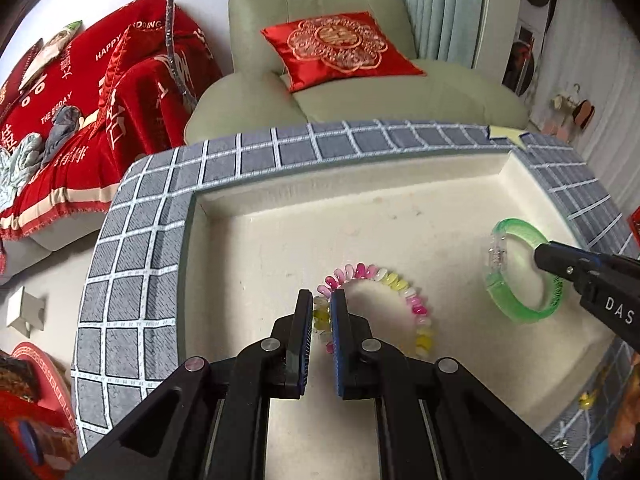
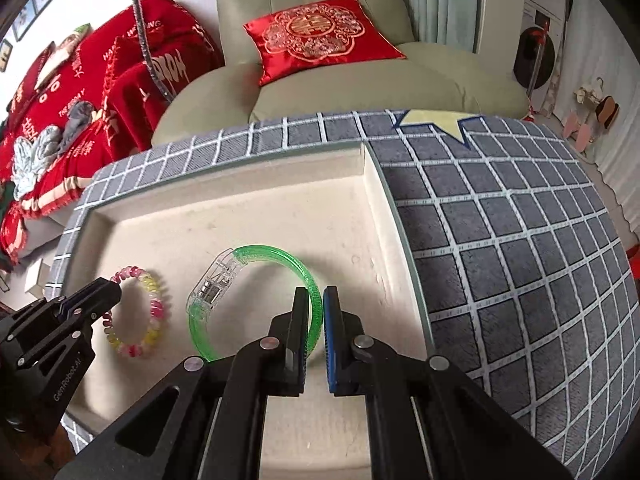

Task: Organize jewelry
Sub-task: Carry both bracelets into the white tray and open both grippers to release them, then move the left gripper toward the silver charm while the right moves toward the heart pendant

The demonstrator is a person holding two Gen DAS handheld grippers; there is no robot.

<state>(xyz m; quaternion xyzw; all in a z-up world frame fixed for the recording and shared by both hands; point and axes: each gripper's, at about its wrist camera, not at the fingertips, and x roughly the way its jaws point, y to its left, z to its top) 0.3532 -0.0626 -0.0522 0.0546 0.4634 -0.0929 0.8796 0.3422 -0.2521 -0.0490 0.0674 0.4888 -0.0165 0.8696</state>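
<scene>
Armchair (image 1: 360,40) beyond, then the checked bench (image 1: 132,248) with its cream tray (image 1: 304,232). Ahead of the right gripper (image 2: 317,312), its fingers are clamped on the green bangle (image 2: 276,254); the left gripper (image 1: 321,314) pinches the bead bracelet (image 1: 400,284) between its fingers. Best to lift each straight up and slowly, so neither ring slips or swings.

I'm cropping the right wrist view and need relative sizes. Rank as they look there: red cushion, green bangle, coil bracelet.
1. red cushion, though farthest away
2. green bangle, nearly as wide
3. coil bracelet, clearly smallest
</scene>
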